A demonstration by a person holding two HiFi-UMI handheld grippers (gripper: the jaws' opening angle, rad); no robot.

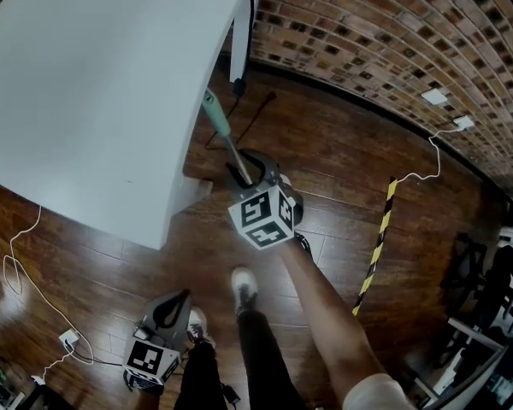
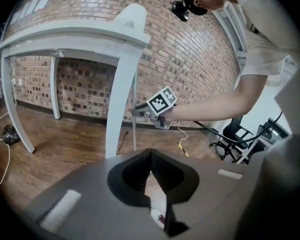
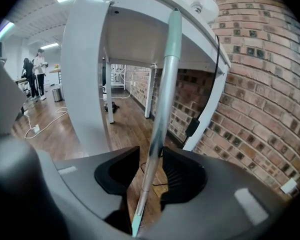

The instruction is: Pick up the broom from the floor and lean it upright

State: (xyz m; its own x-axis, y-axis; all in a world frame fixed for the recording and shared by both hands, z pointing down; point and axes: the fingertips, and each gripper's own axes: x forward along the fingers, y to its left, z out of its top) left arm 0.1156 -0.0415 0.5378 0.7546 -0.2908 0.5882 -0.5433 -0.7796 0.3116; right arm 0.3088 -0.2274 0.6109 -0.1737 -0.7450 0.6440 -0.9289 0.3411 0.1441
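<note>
Right tool [image 3: 152, 173]: jaws stand apart with the broom [image 3: 162, 109] handle passing between them. I see clear floor between the handle and the left pad; on the right side the handle runs just beside the pad, and I see no squeeze. So this is an open tool around the handle, not a grip.

Broom: handle upright with a slight tilt. Its pale green top end rests against the edge of the white bench [image 3: 85, 59], close to the brick wall [image 3: 260, 84]. From the head view the broom [image 1: 224, 135] rises from the right tool [image 1: 244, 171] beside the bench [image 1: 85, 84] corner. Broom head is not visible.

Left tool [image 2: 151, 171]: jaws closed, tips meeting, nothing between them. It hangs low over the wooden floor [image 1: 325, 161] near my shoe [image 1: 244, 287], well apart from the broom.
</note>
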